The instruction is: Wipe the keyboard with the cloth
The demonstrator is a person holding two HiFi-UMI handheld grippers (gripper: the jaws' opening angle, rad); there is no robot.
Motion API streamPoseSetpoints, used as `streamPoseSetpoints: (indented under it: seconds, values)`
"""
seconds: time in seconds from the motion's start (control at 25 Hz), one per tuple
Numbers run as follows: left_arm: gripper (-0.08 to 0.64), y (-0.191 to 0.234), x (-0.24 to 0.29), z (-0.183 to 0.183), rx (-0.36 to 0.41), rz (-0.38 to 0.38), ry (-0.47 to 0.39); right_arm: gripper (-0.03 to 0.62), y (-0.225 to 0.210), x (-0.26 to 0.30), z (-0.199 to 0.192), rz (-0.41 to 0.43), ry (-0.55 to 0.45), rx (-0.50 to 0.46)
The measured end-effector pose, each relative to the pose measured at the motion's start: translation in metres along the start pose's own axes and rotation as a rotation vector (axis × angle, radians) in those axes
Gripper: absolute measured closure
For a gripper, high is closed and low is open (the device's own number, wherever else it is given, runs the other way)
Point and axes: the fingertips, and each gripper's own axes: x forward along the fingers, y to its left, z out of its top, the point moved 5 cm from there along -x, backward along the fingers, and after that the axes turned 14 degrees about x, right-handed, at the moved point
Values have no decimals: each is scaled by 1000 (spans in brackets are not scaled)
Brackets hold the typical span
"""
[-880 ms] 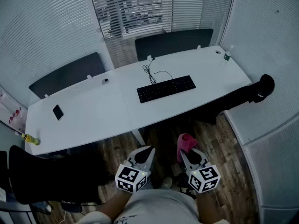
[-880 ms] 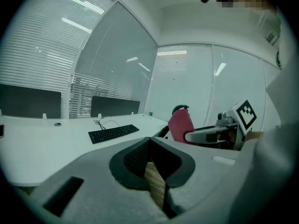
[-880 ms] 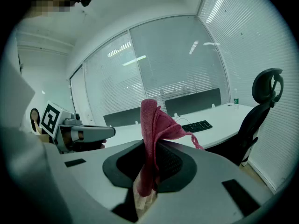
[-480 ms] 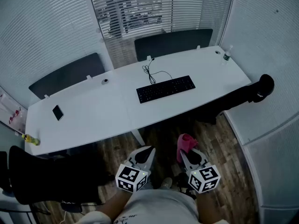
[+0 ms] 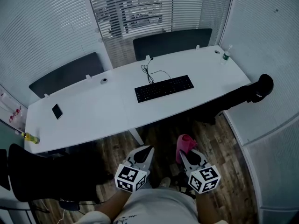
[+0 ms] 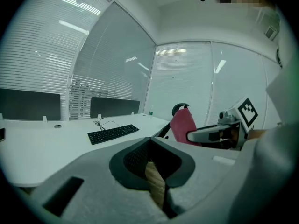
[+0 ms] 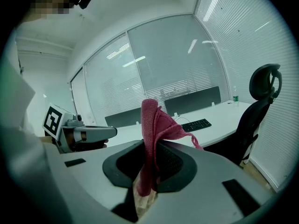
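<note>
The left gripper (image 5: 146, 150) hangs low by the person's body over the floor (image 5: 233, 139), its jaws pressed together on nothing. Far ahead of both grippers and well apart from them, the keyboard (image 5: 164, 88) lies on the white surface (image 5: 93, 118). Its long axis runs left to right, the right end a little farther. The right gripper (image 5: 183, 154), likewise low and pointing forward, pinches the pink cloth (image 5: 185, 143), which stands up from its jaws. I judge it must reach forward and up.
</note>
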Motion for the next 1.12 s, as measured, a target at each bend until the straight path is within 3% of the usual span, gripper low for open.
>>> streamPoseSetpoints:
  seconds: [0.56,1.12]
  values:
    - [549,-38,24,8,2,12,-4,529,-39,-30,5,18,21,-17]
    - [549,-14,91,14,0,-21,-9,529,-84,-2,26,-19,12,-9]
